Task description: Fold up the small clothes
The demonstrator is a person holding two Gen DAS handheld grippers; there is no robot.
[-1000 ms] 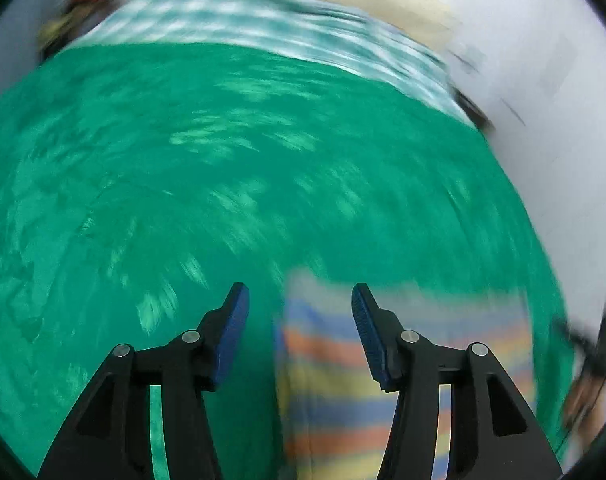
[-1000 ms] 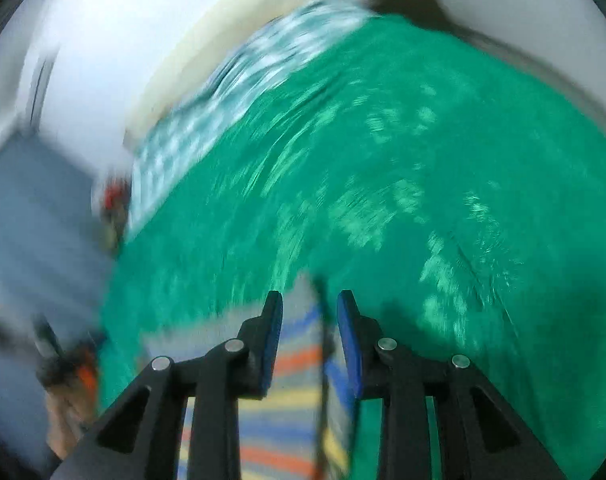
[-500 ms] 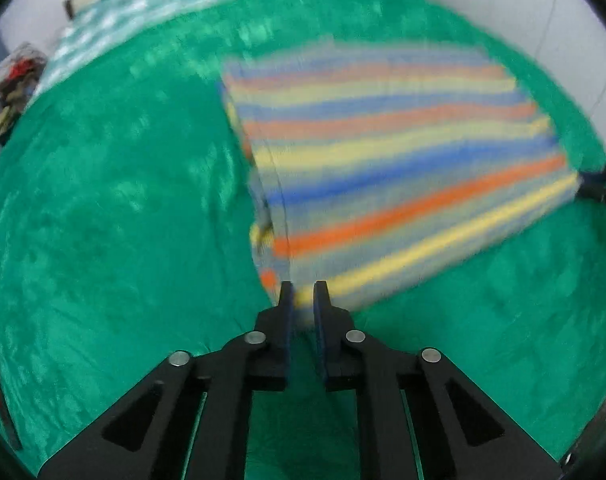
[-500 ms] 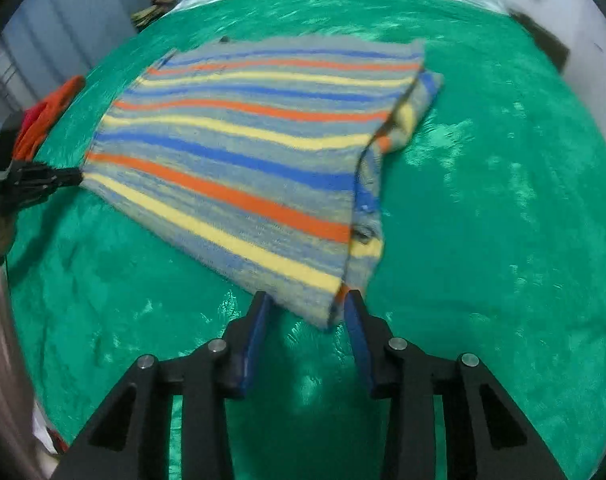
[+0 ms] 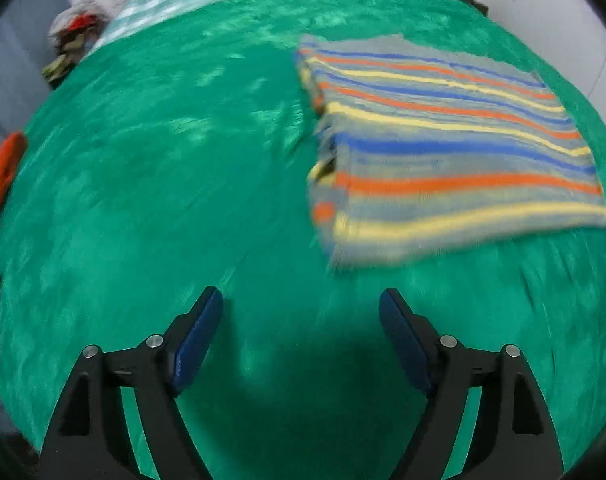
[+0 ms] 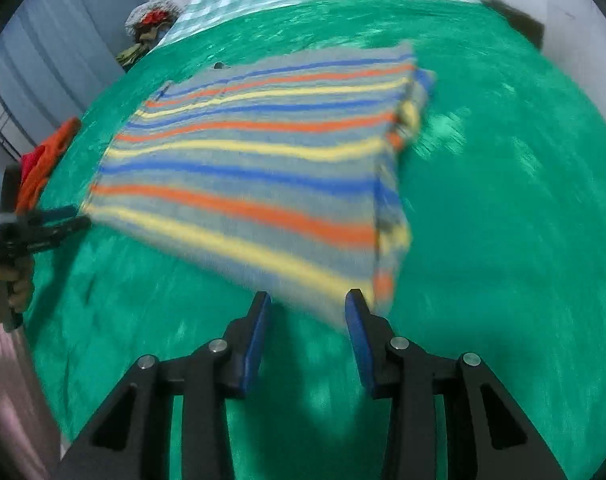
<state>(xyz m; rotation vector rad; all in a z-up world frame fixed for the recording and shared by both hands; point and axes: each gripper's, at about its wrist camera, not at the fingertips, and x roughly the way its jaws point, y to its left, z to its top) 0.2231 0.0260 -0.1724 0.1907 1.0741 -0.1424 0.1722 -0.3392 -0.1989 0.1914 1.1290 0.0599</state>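
Left wrist view: the left gripper [image 5: 301, 312] hangs with its tongs spread wide and empty above the green blanket [image 5: 163, 184]. The striped garment [image 5: 443, 152] lies flat at about 2 o'clock, apart from the fingertips. It looks like soft, light knit that will drape and slide; its near hem corners are probably the best hold.

Right wrist view: the right gripper [image 6: 307, 312] also has its tongs spread and holds nothing; the striped garment [image 6: 263, 168] lies at 12 o'clock, its near edge just ahead of the fingertips. Red clothes [image 6: 43, 160] sit at 9 o'clock.
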